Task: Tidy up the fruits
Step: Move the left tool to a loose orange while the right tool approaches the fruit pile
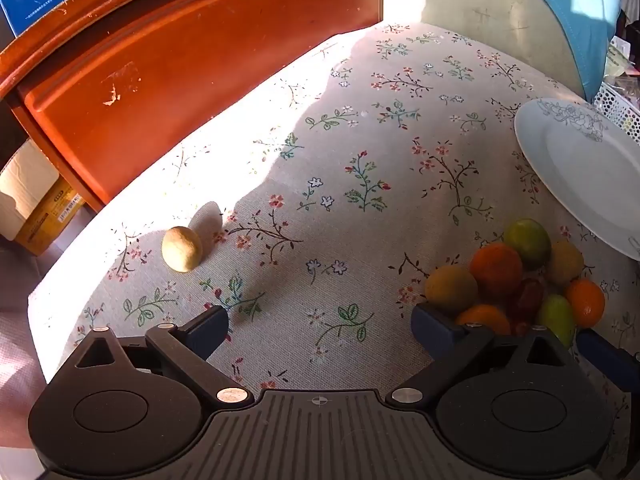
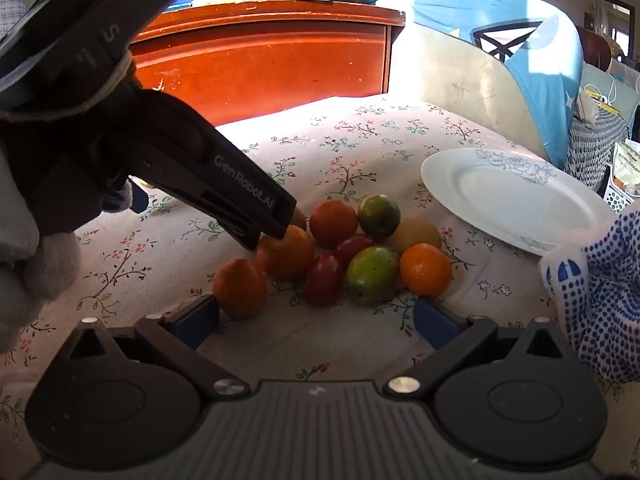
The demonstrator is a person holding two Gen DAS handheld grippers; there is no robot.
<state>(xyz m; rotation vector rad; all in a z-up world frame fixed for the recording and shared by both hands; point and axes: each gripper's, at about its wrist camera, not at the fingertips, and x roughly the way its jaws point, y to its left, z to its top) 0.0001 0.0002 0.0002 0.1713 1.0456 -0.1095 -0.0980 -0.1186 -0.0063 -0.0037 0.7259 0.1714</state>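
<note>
The table, under its floral cloth, carries everything: a white plate bare near the right edge, a heap of fruit just in front of it, and one stray kiwi well apart near the left edge, half in sunlight.

The left gripper hovers with its fingers spread wide, nothing between them, its right finger just beside the heap. The right gripper is also wide and empty, facing the heap from the near side.

The oranges look firm and light — round, so they will roll if nudged; take one across its widest girth. The green ones seem much the same. The small dark red fruits are glossy and likely soft-skinned, so a gentle squeeze at mid-body is wise. The kiwi looks fuzzy, not slippery, and sits clear for an easy grasp.
</note>
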